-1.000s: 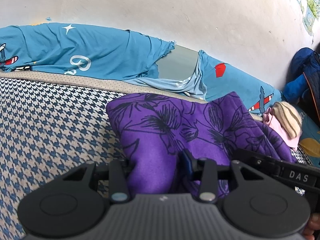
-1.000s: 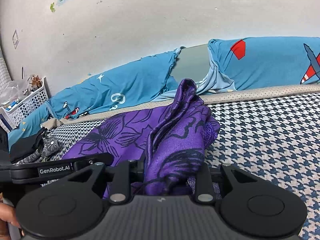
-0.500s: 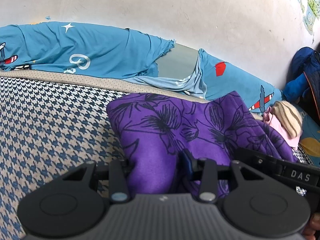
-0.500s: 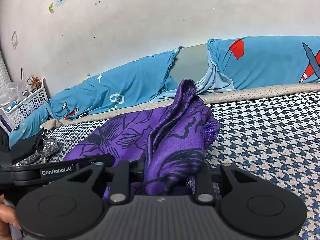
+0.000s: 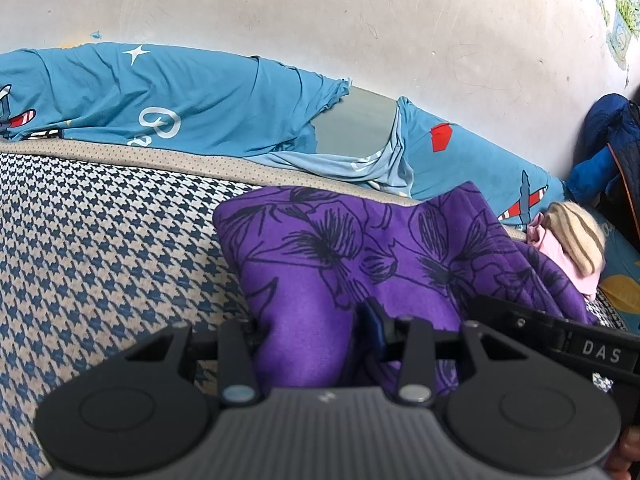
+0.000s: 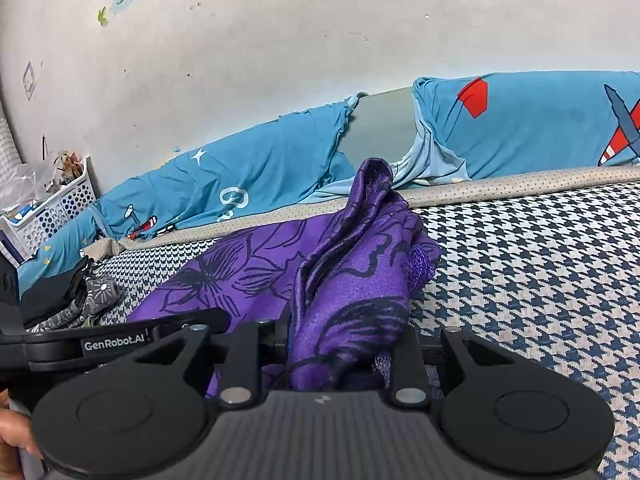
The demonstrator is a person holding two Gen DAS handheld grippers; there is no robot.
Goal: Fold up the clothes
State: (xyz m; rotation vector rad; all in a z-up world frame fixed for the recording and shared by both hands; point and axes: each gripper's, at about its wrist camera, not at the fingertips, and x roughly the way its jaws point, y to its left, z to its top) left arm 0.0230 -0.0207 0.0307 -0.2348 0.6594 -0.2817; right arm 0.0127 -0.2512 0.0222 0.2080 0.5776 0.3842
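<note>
Left wrist view: your left gripper [image 5: 316, 336] pinches the purple cloth [image 5: 360, 248], which lies on the checked bed [image 5: 100, 240]. It is soft and floppy.

Right wrist view: your right gripper [image 6: 340, 344] squeezes a bunched, shiny fold [image 6: 352, 280]. It may slip, so hold near the edge.

At the lower right of the left wrist view, white letters "DAS" stand on a black bar [image 5: 596, 350] of the other gripper's body. At the lower left of the right wrist view, "GenRobot.AI" is printed in white on a black bar [image 6: 116, 345] of the neighbouring gripper. The white curly lettering on the blue bedding [image 5: 160, 124] cannot be read.
</note>
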